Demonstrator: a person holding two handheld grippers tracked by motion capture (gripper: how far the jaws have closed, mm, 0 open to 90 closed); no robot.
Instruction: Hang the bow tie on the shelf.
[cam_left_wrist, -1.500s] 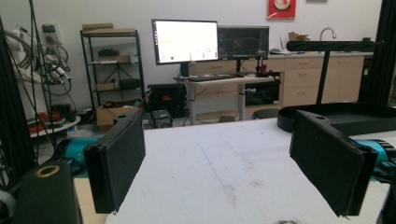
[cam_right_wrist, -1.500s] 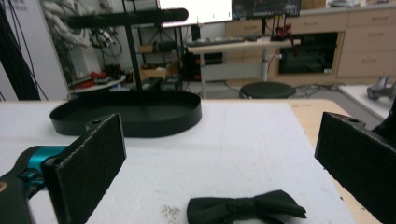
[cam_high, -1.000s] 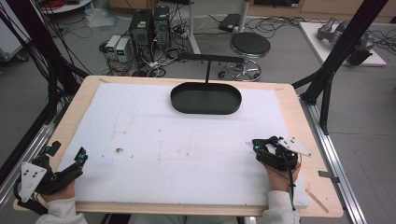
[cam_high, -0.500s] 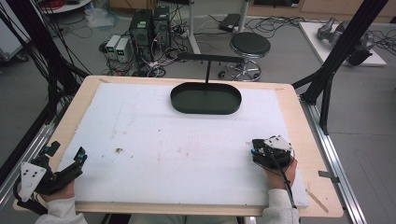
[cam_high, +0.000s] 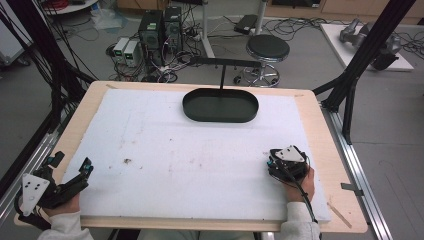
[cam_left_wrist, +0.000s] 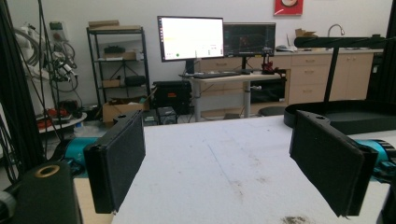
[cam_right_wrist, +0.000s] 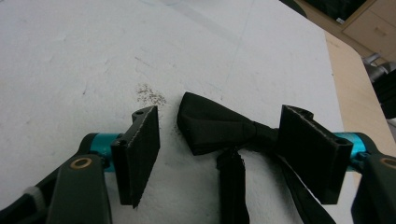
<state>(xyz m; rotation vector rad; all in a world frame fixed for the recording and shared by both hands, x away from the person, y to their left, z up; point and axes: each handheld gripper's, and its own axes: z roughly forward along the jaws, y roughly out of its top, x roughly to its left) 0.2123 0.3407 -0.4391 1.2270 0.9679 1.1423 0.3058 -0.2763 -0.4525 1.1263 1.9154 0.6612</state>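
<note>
- High view: white foam mat (cam_high: 200, 165) covers my wooden table (cam_high: 325, 150); black oval tray (cam_high: 220, 105) sits upper centre of the mat, a thin black T-stand (cam_high: 222, 65) rising from its far edge.
- High view: my left gripper (cam_high: 70, 172) at lower left corner of the frame, over the mat's edge, jaws spread wide, nothing between them. My left hand (cam_high: 60, 207) holds it from below.
- High view: my right gripper (cam_high: 280, 162) at lower right of the mat, pointing steeply down; grey three-cornered plate on top hides the jaws here. My right hand (cam_high: 300, 185) behind it, cable trailing toward the bottom edge.
- Left gripper view: my two black jaws stand far apart at left and right of the frame, bare mat between them. Tray at right edge, mid height. Desk with two monitors (cam_left_wrist: 191, 38) in the upper centre background, metal shelf rack (cam_left_wrist: 116, 70) upper left.
- Right gripper view: black bow tie (cam_right_wrist: 219, 126) lies flat on the mat, centre of the frame, between my jaws. Its knot sits just beside the right-hand pad; left-hand pad stands clear of the left wing. Strap ends run down to the bottom edge.
- Right gripper view: my jaws have just been closing, with the tie between them, not yet pinching it. Small speck patch on the mat just above the tie's left wing.
</note>
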